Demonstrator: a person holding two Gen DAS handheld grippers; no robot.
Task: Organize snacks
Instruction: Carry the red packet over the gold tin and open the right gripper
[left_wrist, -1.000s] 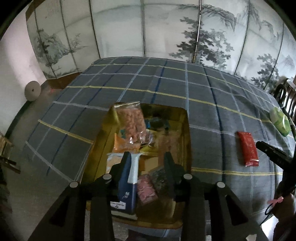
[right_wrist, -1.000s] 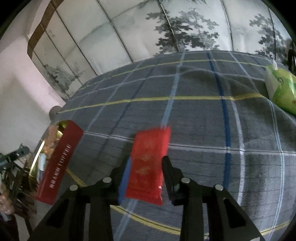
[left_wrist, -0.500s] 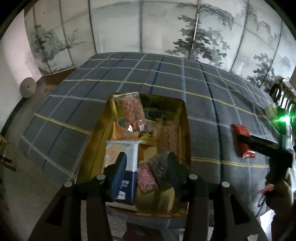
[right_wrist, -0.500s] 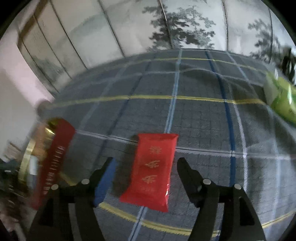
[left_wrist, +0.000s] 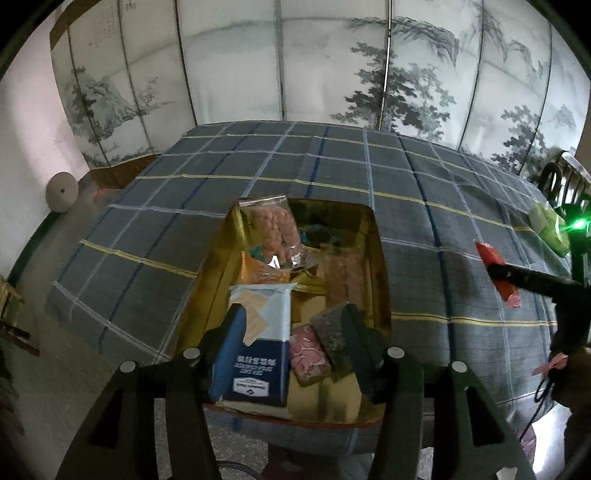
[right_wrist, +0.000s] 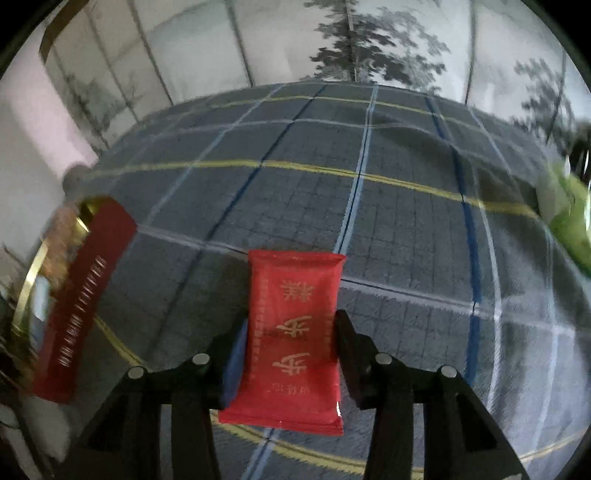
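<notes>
Right wrist view: your right hand-held gripper (right_wrist: 290, 345) has just been closing around the red packet (right_wrist: 293, 332) lying on the plaid surface (right_wrist: 388, 229); whether the pads press it, you cannot tell. Your left hand-held gripper (left_wrist: 291, 332), jaws just opening, hangs apart over the snack-filled tin (left_wrist: 380, 258).

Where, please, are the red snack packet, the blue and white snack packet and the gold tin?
red snack packet (right_wrist: 295, 332): right wrist view, middle of its printed face.
blue and white snack packet (left_wrist: 260, 343): left wrist view, middle of its face.
gold tin (left_wrist: 380, 266): left wrist view, right wall.
</notes>
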